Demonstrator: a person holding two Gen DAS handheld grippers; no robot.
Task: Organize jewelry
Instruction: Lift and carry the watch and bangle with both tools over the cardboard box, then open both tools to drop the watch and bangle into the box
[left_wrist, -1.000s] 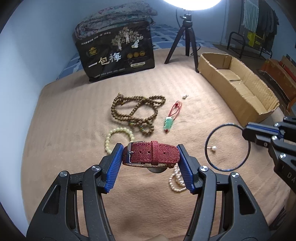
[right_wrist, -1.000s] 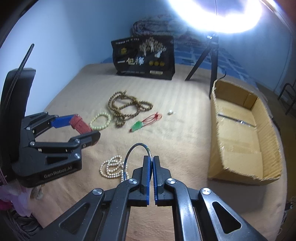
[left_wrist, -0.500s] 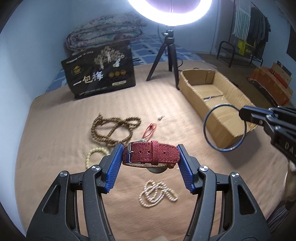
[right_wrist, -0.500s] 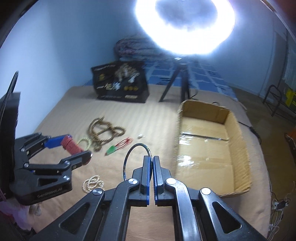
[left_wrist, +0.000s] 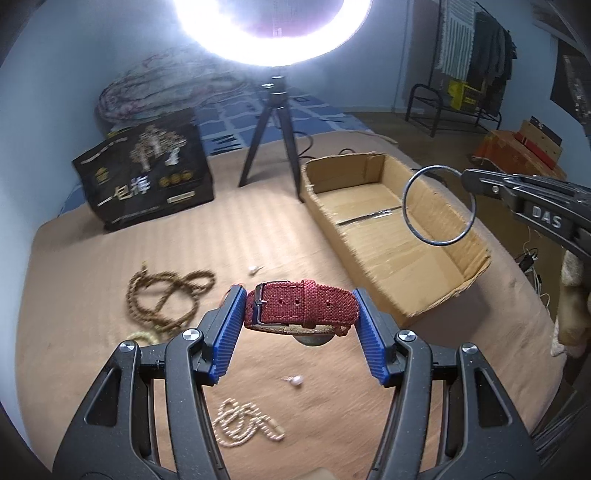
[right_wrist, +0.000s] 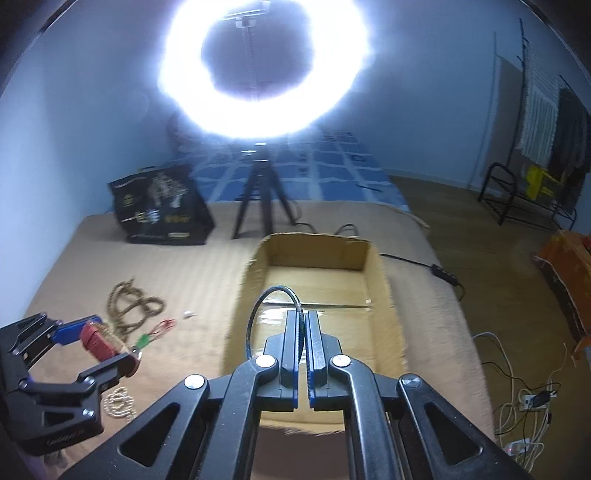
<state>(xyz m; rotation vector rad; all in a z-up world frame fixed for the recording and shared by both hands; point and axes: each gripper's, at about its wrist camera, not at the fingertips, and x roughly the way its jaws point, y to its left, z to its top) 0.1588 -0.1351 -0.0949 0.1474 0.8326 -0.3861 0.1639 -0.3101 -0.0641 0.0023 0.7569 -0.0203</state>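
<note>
While tilted downward, hand-held gripper (left_wrist: 299, 314) around watch (left_wrist: 301, 308)

Both tongs are up off the bed now: the right tongs (right_wrist: 303, 325) carry the bangle (left_wrist: 439, 205) over the cardboard box (left_wrist: 384, 221), left tongs (left_wrist: 299, 314) bring the red watch (left_wrist: 301, 304) closer too.

The open cardboard box (left_wrist: 391, 236) sits on the right side of the tan blanket-covered bed (left_wrist: 92, 266). Behind the box, to its left, stands the black tripod (left_wrist: 273, 129), and left of that the black printed bag (left_wrist: 147, 177). The brown bead necklace (left_wrist: 166, 299) lies left of the box. The white pearl strand (left_wrist: 243, 424) lies nearer, with a small pearl earring (left_wrist: 295, 380) just beside it.

The thin metal bangle (left_wrist: 439, 205) hangs over the box. The red woven watch strap (left_wrist: 301, 306) is up above the bed, left of the box.
</note>
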